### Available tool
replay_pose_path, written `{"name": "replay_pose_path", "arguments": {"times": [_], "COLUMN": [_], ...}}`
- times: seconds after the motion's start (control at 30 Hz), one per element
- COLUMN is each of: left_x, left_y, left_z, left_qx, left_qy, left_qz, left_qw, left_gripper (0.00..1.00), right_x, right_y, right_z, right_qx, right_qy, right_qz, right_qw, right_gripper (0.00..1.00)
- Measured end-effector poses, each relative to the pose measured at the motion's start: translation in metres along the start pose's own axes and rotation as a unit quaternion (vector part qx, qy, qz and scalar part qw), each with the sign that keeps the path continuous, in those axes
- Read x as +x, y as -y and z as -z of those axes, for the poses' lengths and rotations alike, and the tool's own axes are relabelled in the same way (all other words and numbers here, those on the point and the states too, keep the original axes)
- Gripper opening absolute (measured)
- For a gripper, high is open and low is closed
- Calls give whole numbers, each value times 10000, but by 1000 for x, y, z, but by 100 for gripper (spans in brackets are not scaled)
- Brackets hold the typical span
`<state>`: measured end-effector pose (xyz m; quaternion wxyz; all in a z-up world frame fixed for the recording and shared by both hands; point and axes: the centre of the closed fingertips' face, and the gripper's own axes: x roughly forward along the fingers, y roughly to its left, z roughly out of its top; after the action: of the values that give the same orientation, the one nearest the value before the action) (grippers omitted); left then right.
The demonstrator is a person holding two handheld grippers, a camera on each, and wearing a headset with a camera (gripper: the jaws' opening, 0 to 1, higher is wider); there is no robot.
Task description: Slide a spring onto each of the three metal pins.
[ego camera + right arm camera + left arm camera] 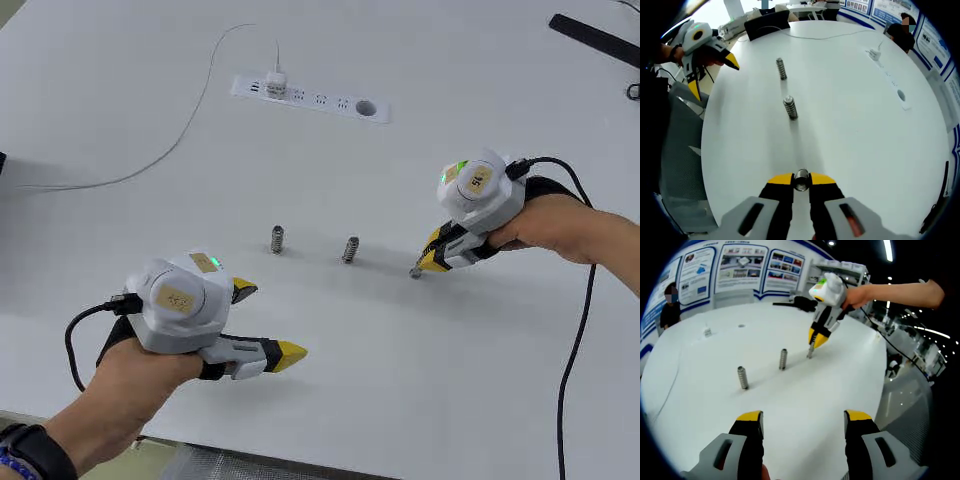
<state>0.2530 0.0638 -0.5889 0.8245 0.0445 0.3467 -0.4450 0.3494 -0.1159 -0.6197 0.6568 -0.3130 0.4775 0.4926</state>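
We grasp the last spring (801,175) upright at the tips of the jaws of the right gripper (801,182), axis pointing down toward the surface (855,110) and, we judge, its pin; the left gripper (802,422), jaws released, sits farther off.

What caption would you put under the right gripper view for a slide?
Right gripper shut on a spring, two spring-fitted pins lined up ahead on the white table.

There are three springs: one spring (277,239) and a second spring (350,249) on the tabletop (400,380), and a third spring (801,176) between the fingers (782,180) of the right gripper (801,184). The grippers are two, counting the left gripper (804,417). One power strip (310,98), one plug (275,82).
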Motion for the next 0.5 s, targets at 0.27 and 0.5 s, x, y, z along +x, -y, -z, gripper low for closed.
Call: {"name": "replay_pose_path", "arguments": {"times": [0.27, 0.5], "left_x": [-1, -2], "left_y": [-1, -2], "left_z": [2, 2], "left_qx": [-38, -56], "left_qy": [-4, -2], "left_qz": [-16, -42], "left_qw": [10000, 10000], "left_gripper": [67, 67], "right_x": [9, 16], "right_y": [-1, -2], "right_z": [3, 6], "right_qx": [3, -16], "right_qy": [-65, -122], "right_qz": [-39, -73], "right_qw": [10000, 9999], "right_gripper": [13, 13]}}
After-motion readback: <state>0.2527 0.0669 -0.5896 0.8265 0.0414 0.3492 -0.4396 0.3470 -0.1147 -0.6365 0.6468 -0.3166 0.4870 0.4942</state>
